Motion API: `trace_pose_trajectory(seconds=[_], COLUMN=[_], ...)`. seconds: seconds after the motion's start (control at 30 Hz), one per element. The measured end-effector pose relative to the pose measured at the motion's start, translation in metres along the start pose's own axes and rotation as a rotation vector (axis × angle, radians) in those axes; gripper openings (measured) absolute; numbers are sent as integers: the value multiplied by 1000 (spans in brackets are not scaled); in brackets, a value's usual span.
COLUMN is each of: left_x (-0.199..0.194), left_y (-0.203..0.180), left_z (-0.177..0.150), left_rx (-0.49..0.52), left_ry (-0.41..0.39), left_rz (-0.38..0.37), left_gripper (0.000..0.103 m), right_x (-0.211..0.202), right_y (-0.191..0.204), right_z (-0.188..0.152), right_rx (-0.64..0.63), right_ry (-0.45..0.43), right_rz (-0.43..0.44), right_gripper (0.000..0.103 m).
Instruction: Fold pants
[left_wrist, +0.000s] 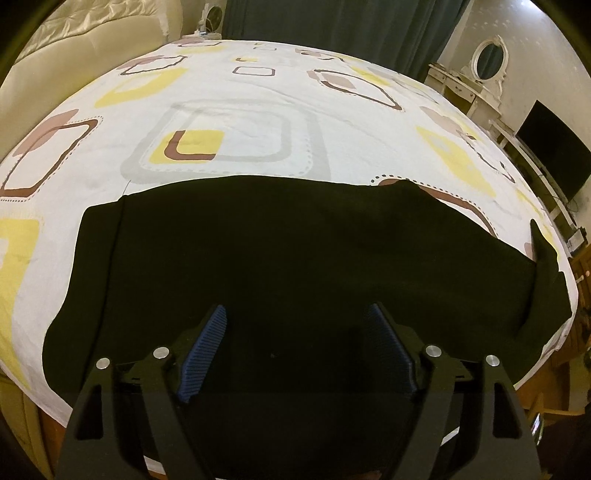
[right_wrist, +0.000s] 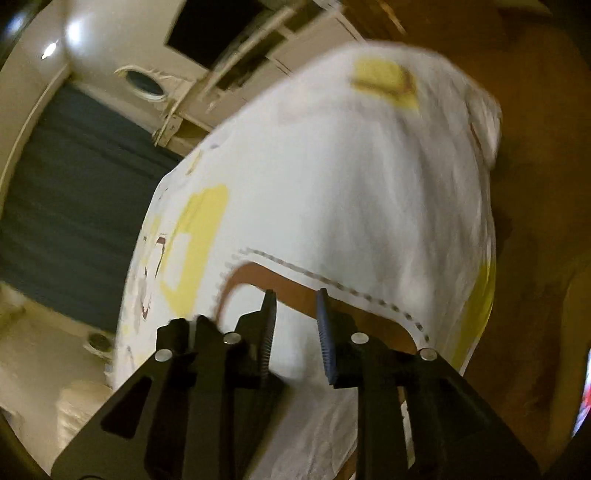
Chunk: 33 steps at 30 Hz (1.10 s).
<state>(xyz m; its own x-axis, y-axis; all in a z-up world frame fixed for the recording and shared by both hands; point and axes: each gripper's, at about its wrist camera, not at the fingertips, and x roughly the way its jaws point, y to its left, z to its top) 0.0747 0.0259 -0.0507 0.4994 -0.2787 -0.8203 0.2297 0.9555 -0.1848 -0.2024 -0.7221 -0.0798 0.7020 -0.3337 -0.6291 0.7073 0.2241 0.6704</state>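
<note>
Right now my left claw hangs over the black pants, pointing down at them. Its two blue pads are spread wide apart, and I cannot tell if they touch the cloth. The pants lie flat across the near side of the bed, on a white bedsheet with yellow, brown and grey squares. One end of the pants sticks up in a little peak at the right edge of the bed.

My right claw is over a bare white part of the same bedsheet. Its pads have only a small gap between them, and nothing is in that gap. This view is blurry.

Around the bed I see a dark green curtain at the far side, a cream padded headboard on the left, and a white dresser with an oval mirror on the right. A black TV screen stands near the dresser. Nothing sits on the pants.
</note>
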Motion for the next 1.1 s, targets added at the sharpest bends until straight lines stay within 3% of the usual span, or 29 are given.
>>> trace_pose_trajectory(seconds=[0.1,0.13,0.23,0.3,0.43,0.63,0.7,0.77,0.8,0.83,0.87,1.0,1.1], left_x=[0,1,0,0,-1,-1,-1,-1,-1,-1,0,0,-1], left_y=[0,0,-1,-1,1,2,2,3,3,3,3,4,3], left_z=[0,0,0,0,0,0,-1,0,0,0,0,0,-1], left_rx=[-6,-7,-6,-6,-13,-20,-22,-25,-26,-26,-26,-25,-25], left_ry=[-2,-2,-2,-1,-2,-3,-3,-3,-2,-2,-2,-3,-6], left_rz=[-2,-1,0,-3,-15,-24,-27,-30,-31,-31,-31,-26,-20], left_gripper=[81,81,81,81,81,81,82,82,82,82,82,82,82], right_x=[-7,2,33,64,136,202,206,208,206,204,200,157,104], right_y=[63,88,161,213,273,292,292,289,287,287,284,276,262], right_z=[-12,-16,-47,-69,-107,-138,-144,-143,-141,-138,-132,-103,-79], right_rx=[-200,-246,-383,-460,-586,-660,-673,-657,-654,-648,-625,-523,-463], right_ry=[28,46,143,217,280,327,315,316,320,329,351,333,283], right_rz=[33,43,92,69,-156,-447,-487,-494,-492,-481,-444,-242,-6], right_gripper=[37,47,51,51,51,52,51,37,29,15,9,7,7])
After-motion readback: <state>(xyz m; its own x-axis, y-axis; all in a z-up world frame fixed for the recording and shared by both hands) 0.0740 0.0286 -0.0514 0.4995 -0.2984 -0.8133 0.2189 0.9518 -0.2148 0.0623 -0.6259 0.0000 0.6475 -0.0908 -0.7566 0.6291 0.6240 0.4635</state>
